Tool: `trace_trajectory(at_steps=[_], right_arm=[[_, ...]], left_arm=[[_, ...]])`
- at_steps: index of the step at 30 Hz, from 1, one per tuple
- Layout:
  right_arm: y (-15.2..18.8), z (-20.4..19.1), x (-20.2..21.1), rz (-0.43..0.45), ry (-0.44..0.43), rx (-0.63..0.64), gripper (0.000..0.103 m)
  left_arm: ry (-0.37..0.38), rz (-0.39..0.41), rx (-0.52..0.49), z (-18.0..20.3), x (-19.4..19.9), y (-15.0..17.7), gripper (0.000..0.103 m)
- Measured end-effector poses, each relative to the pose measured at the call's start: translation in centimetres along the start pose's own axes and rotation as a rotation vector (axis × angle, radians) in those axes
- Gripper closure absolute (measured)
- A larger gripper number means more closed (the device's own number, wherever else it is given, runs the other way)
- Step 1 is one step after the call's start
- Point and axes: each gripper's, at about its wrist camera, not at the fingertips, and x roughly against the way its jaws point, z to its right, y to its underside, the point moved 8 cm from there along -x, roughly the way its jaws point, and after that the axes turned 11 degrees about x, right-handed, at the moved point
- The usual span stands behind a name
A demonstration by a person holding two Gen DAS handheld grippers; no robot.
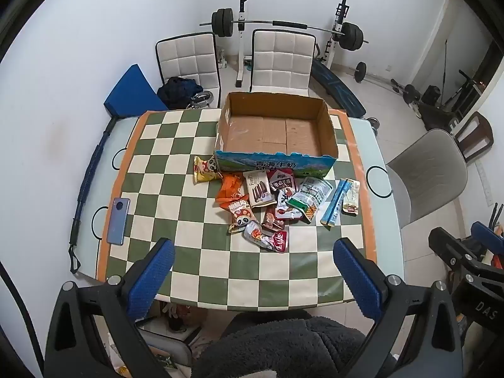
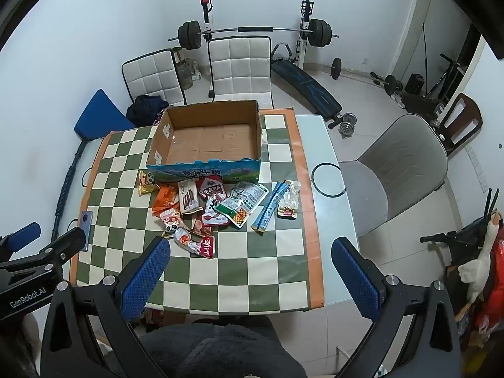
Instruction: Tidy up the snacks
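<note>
Start of the task, nothing packed yet. Cardboard box sits open and bare inside at the far middle of the checkered table. Snack pile lies loose on the cloth just in front of the box's near wall, some packets overlapping. Yellow panda packet is at the pile's left edge, touching or almost touching the box front. Long blue stick pack and a clear sachet lie apart on the pile's right side. Red packet is nearest the person.

Left gripper hovers above the table's near edge, jaws spread wide, holding nothing. Right gripper is the same: wide open, empty, above the near edge, short of the pile. Neither touches a snack.

Step in hand, as a judgement: approach before the first pick. Next move likely calls for reaching forward and down to an outlying packet, e.g. the red one or the stick pack, closing on one edge, then lifting over the box wall. Flat, slick wrappers may slip; overlapped ones may drag neighbours.

Phone lies at the table's left edge, away from the pile.
</note>
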Motion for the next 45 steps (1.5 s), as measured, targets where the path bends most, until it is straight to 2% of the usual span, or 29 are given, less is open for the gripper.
trace_trajectory(at_steps=[45], right_arm=[[-0.3, -0.5, -1.2, -0.018, -0.026, 0.005, 0.000]], left_arm=[[0.008, 0.000, 0.001, 0.3, -0.1, 0.0, 0.000]])
